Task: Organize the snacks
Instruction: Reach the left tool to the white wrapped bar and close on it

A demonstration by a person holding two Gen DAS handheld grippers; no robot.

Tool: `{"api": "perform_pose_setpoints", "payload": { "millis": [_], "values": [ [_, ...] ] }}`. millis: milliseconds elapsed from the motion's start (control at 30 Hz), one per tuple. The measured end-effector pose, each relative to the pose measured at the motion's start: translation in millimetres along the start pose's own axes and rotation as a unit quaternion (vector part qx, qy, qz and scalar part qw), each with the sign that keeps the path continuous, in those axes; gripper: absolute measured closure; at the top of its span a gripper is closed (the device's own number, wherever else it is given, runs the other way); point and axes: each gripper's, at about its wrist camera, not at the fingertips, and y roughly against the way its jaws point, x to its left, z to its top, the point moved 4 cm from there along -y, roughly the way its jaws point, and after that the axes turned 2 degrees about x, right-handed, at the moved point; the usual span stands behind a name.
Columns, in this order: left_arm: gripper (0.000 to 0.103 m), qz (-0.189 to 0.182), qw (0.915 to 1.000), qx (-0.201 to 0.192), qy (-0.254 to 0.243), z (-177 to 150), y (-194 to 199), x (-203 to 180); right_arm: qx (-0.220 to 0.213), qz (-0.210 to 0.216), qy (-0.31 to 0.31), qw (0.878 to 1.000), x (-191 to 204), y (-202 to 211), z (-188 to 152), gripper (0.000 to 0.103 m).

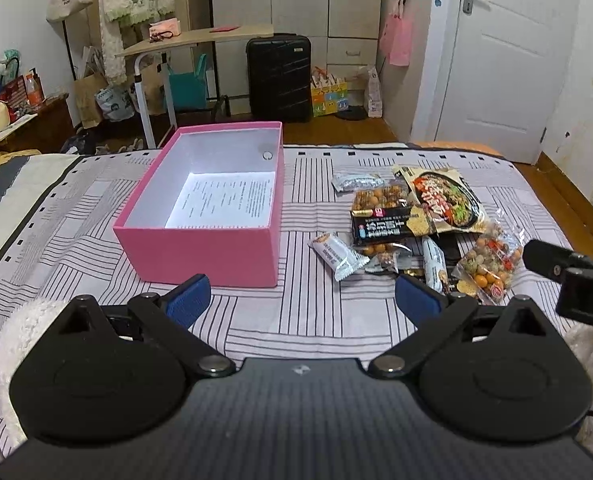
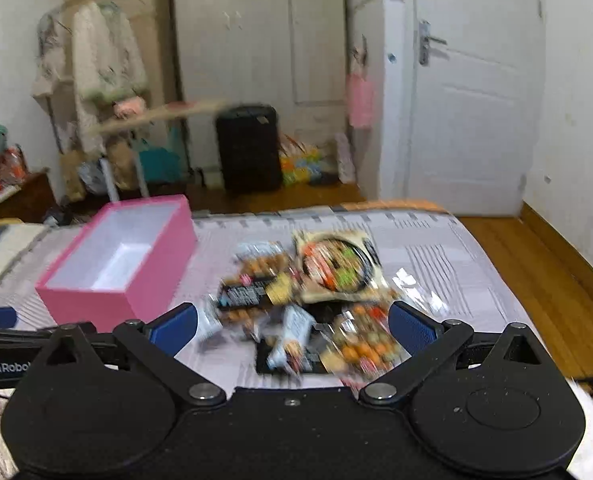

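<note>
Blk grippers (image 1: 302, 298) w/ blue pads (image 2: 174, 326), silver screws.

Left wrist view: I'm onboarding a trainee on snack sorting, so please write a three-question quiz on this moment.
1. True or false: the pink box already holds snack packets.
2. Which side of the pink box is the snack pile on? A) left B) right C) inside it
3. Fill in: both the left tool and right tool are ____ and hold nothing.

Key: 1 false, only a printed sheet lies on its floor. 2 B. 3 open.
</note>
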Motion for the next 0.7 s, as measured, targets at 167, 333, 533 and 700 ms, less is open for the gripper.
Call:
{"api": "perform_pose_setpoints", "payload": {
  "millis": [167,333,533,700],
  "values": [
    [0.004,-0.015,0.9994,-0.032,-0.003,25.0,-4.7,0.9,0.018,0.056,-0.013,0.998,-22.0,-33.6,37.7,0.002],
    [0.007,-0.061,0.998,-0.017,-0.002,56.1,-32.9,-7.5,0.124,0.118,-0.028,0.985,-32.8,-99.3,55.8,0.016],
    [0.019,-0.073,0.9961,0.034,0.034,65.3,-103.0,-19.9,0.224,0.127,-0.059,0.965,-41.5,-174.5,36.6,0.033],
    [0.035,-0.046,0.9952,0.061,0.061,49.4,-157.7,-31.0,0.245,0.121,-0.101,0.957,-51.8,-204.8,11.6,0.036]
  ]
}}
